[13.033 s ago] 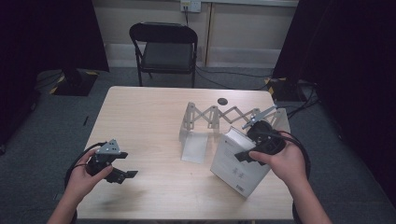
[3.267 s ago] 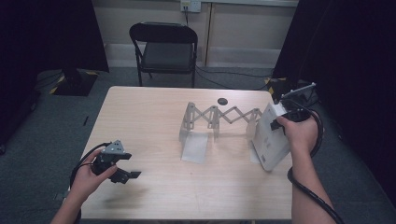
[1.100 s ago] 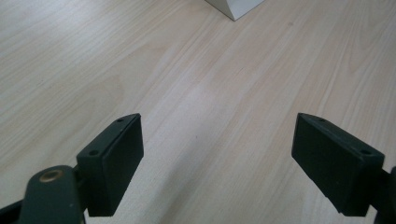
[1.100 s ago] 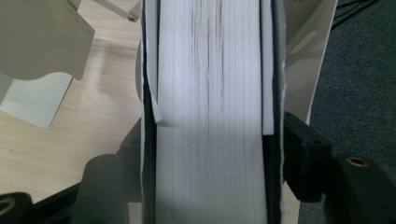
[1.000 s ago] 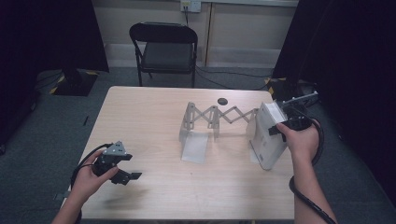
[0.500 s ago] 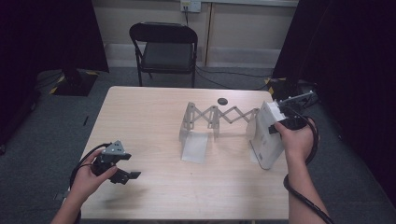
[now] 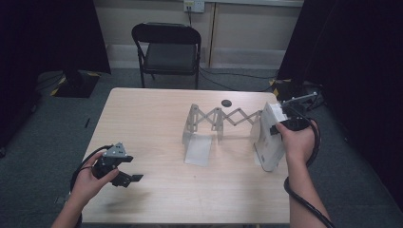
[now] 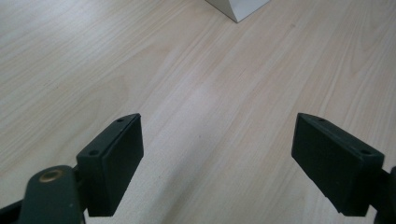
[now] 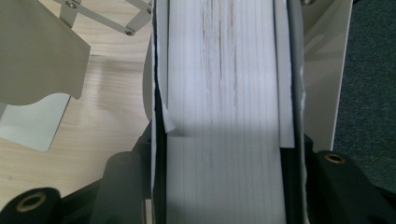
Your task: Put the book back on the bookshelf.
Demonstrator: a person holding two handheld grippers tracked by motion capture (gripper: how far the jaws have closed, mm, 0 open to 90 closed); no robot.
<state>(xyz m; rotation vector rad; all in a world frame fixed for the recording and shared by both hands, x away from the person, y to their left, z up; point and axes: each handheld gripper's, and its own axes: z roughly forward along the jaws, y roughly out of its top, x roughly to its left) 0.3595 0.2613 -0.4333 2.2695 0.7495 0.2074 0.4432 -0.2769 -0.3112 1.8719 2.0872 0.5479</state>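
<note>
Wooden table (image 7: 157, 123), high view: an extendable metal book rack (image 7: 223, 118) stands across its far right part. A thick white book (image 7: 268, 135) stands upright at the rack's right end plate, near the table's right edge. The right gripper view adds the page edges, both covers pressed by the right gripper (image 9: 224, 186), whose jaws have just eased slightly wider. The left gripper (image 8: 219, 163) hovers near the front left corner, jaws spread wide over bare wood.

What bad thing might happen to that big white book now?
The book stands upright near the table's right edge, so it might tip off onto the floor. It could also knock the folding metal bookend beside it. The right gripper clamps it near the top, so it might slip or swing.
</note>
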